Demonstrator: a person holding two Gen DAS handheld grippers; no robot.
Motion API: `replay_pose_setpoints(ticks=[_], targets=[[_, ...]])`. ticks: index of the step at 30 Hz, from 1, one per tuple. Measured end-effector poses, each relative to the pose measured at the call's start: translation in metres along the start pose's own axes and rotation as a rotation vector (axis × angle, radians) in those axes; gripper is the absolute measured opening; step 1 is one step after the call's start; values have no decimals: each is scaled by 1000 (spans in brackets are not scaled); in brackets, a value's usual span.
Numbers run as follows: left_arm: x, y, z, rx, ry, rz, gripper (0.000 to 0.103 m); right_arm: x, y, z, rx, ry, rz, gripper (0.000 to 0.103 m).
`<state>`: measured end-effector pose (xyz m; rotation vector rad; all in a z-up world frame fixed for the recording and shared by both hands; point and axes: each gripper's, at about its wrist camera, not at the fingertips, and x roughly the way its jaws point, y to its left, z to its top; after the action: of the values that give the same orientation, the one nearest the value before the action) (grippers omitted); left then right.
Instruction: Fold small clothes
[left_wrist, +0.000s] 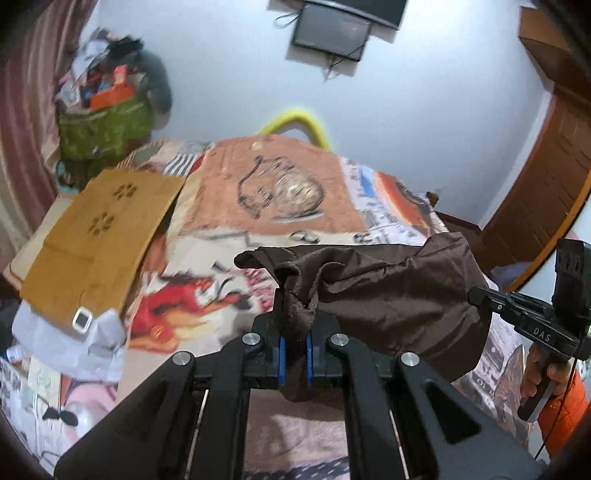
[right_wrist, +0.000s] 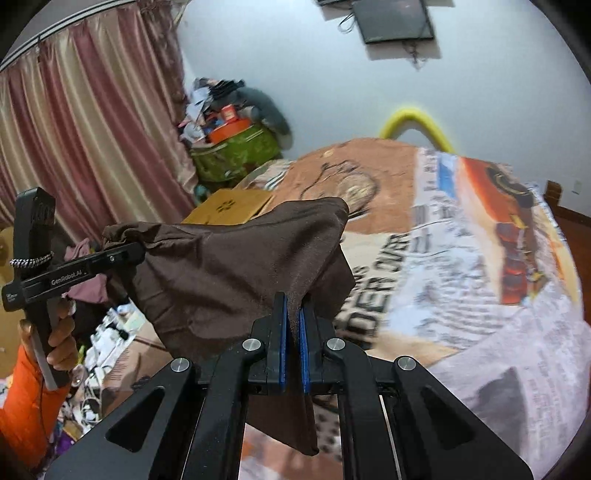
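Your left gripper (left_wrist: 294, 325) is clamped tight on a bunched edge of the brown garment (left_wrist: 388, 291), and your right gripper (right_wrist: 294, 325) pinches its other edge, so the cloth hangs stretched in the air between them above the bed (right_wrist: 517, 350). Under it lies the printed bedspread (left_wrist: 280, 195), bare where the garment hangs. A tan cardboard sheet (left_wrist: 99, 236) covers the bed's left side, with white cloth (left_wrist: 74, 343) beneath its near end. A green bag (right_wrist: 236, 155) heaped with clutter stands by the curtain (right_wrist: 92, 129), and a yellow tube (right_wrist: 417, 125) arches behind the bed.
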<state>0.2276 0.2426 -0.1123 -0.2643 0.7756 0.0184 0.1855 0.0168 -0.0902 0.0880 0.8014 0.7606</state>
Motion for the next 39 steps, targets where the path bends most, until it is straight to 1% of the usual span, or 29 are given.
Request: replay_pose_setpoints(ticks=[4,7,9,13,16,18,20,23,26,30,33,35,37,39], targets=[[18,31,-14,-49,74,18,7,27,15,-10,5,50,22,5],[39,42,-25,-66,127,6,7,47,14,-19,27,96,26,5],[52,44,-29,-61,156,5,7,59,8,-25,47,127,14,5],[83,44,-36,-43,209,28,7,75,-8,-32,92,178,-3,5],[103,50,-38,-63,238,41,7,86,-17,-38,118,216,-17,5],[117,54,-38,-70,263,67,7,92,-21,-42,130,236,-23,6],[129,57,-40,-66,285,85,7,95,-23,-45,139,247,-29,6],[141,64,-45,-76,312,89,9,100,-26,-48,143,258,-31,6],[139,71,-47,-95,306,92,17,100,-24,-48,115,260,-40,8],[122,78,-43,-119,269,106,30,96,-21,-45,84,264,-61,14],[103,79,-35,-108,225,120,32,87,-20,-41,74,241,-78,25],[95,75,-26,-80,202,136,34,79,-18,-37,48,206,-87,29],[92,68,-16,-51,184,146,45,73,-13,-31,23,182,-91,33],[96,62,-8,-31,174,147,52,71,-11,-27,7,162,-88,35]])
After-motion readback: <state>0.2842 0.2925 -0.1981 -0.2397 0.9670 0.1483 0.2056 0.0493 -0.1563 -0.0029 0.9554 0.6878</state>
